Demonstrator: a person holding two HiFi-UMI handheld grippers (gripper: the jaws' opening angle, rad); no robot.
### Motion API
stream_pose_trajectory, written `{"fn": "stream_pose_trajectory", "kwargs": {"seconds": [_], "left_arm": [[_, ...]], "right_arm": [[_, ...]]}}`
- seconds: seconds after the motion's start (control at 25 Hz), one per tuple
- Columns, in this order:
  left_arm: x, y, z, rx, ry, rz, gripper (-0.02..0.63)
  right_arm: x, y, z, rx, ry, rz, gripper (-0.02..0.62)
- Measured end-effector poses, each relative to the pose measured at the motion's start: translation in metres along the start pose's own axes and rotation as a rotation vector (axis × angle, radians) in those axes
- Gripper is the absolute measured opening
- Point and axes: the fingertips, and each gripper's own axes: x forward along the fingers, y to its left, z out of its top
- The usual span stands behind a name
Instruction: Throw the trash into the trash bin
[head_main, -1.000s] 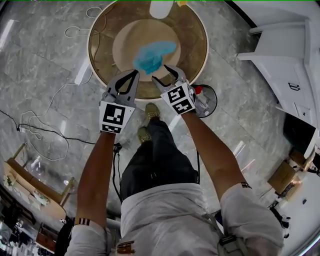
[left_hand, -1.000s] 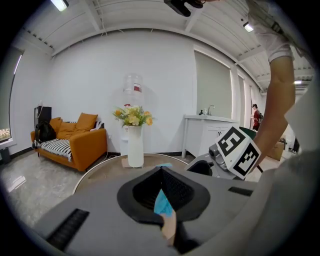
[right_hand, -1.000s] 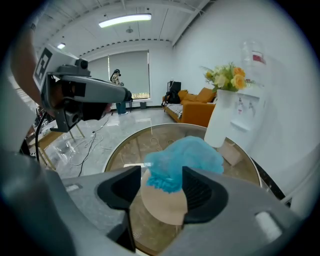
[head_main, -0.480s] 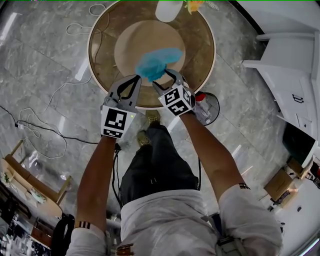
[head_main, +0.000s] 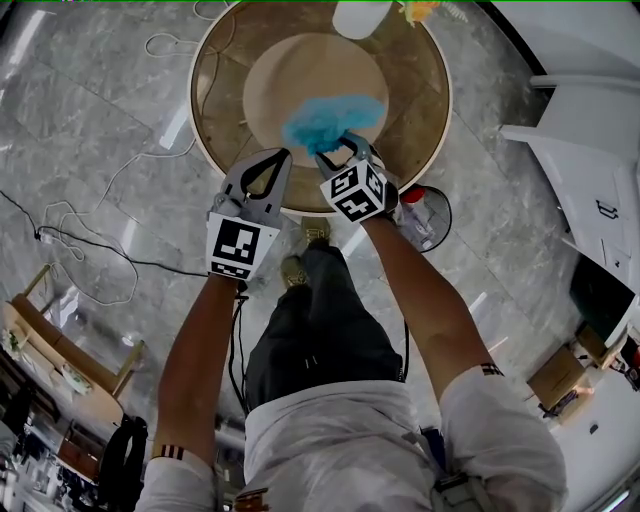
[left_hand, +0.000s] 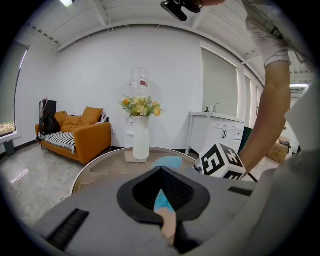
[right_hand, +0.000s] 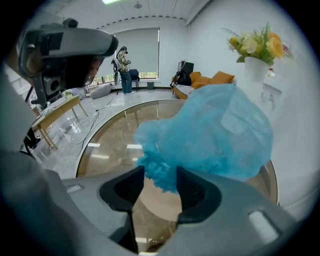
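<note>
No word, number or brand is legible; the only signs are black-and-white square markers (patterns, not letters) on the left cube behind the left gripper and the right cube behind the right gripper.

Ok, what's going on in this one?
A person stands at a round glass table, a hand-held gripper in each hand. The right hand-held gripper has just been closing its jaws around the near edge of the crumpled blue trash on the table, not clearly clamped yet. The left hand-held gripper hovers beside it, shut and empty. A black bin waits on the floor nearby.
</note>
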Motion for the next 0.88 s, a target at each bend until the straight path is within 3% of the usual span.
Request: {"fn": "stream_pose_trajectory", "kwargs": {"seconds": [0.24,0.32,0.88], "left_arm": [[-0.008,0.002,-0.006,-0.005,-0.003,0.004,-0.002],[-0.011,0.003,-0.008,-0.005,-0.003,0.005,-0.002],[-0.036,-0.018,0.017,0.012,-0.047,-0.025,-0.002]], "right_arm": [[0.004,0.003,-0.004,-0.032,0.015,-0.031,0.062],[0.003,0.003,-0.003,-0.034,0.009,-0.041,0.038],[-0.071,0.015,0.035,0.076,-0.152,-0.117,0.021]]}}
